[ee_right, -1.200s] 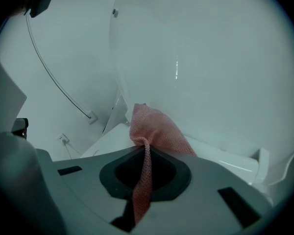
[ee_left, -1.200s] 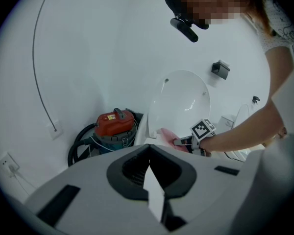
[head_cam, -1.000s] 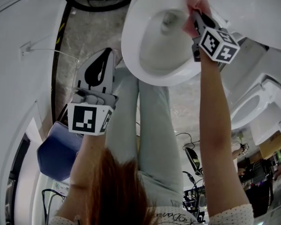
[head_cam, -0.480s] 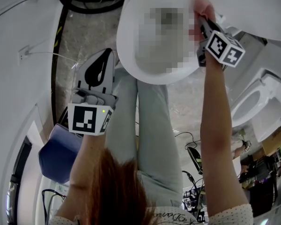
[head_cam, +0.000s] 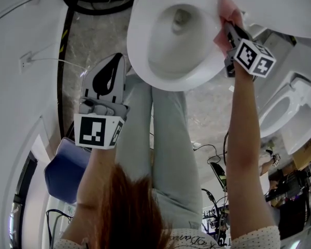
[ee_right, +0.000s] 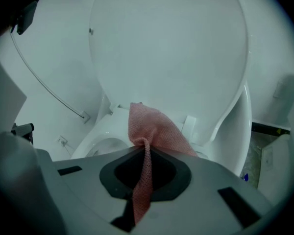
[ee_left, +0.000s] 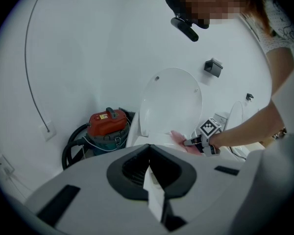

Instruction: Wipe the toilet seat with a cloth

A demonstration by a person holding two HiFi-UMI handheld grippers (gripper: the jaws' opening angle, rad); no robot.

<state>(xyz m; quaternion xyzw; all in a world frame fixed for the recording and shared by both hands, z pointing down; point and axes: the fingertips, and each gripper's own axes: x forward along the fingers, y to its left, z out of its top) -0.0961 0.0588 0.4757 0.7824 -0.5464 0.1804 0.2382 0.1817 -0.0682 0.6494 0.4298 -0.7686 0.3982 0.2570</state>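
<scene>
Clamping a pink woven cloth [ee_right: 148,131] tightly between its jaws, the right gripper [ee_right: 146,155] holds the fabric bunched, so that a loose fold spreads ahead of the jaws and can serve as the wiping face. In the head view this fold lies on the white oval toilet seat [head_cam: 137,51] at its right rear part, close to the raised white lid [ee_right: 171,48]; this seems a fitting place from which to follow the ring. The left gripper [head_cam: 114,65] has its jaws closed on nothing and hangs beside the bowl, apart from the seat, apparently out of the way.
</scene>
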